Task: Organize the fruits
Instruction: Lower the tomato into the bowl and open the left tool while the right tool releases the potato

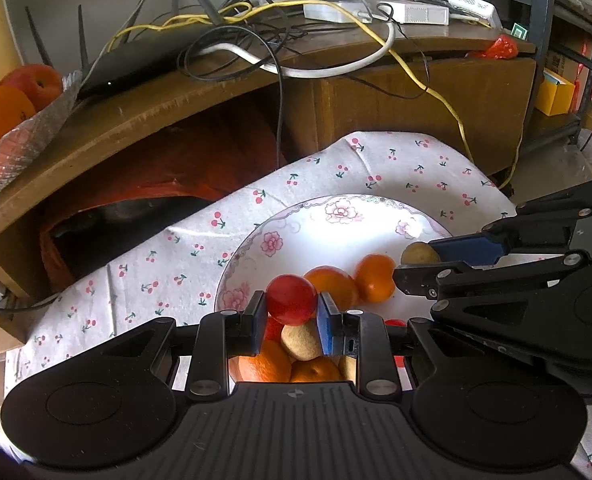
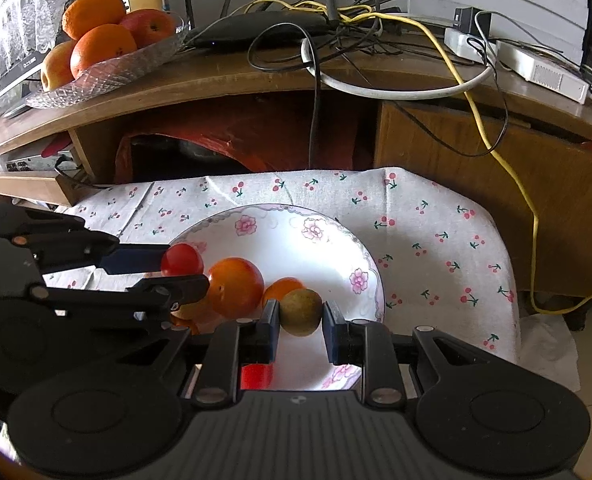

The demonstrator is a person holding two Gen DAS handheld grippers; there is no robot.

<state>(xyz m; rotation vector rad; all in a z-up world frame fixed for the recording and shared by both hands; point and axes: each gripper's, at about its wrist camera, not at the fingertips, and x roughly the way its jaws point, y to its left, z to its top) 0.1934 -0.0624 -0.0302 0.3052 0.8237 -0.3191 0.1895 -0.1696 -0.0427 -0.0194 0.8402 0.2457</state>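
Note:
A white floral plate (image 1: 308, 236) (image 2: 296, 248) sits on a cherry-print cloth (image 1: 167, 264) and holds several oranges (image 1: 332, 284) (image 2: 235, 286) and small brownish fruits (image 1: 300, 341). My left gripper (image 1: 291, 308) is shut on a small red round fruit (image 1: 291, 299), held just above the pile; it also shows in the right wrist view (image 2: 181, 261). My right gripper (image 2: 300, 314) is shut on a small olive-brown round fruit (image 2: 300, 311), seen in the left wrist view (image 1: 418, 254) over the plate's right side.
A glass dish (image 2: 107, 68) with oranges and apples stands on the wooden desk (image 2: 235, 76) at the back left. A black router (image 2: 255, 24), tangled cables and white power strips (image 2: 544, 70) cover the desk. A red object (image 2: 255, 376) lies under my right gripper.

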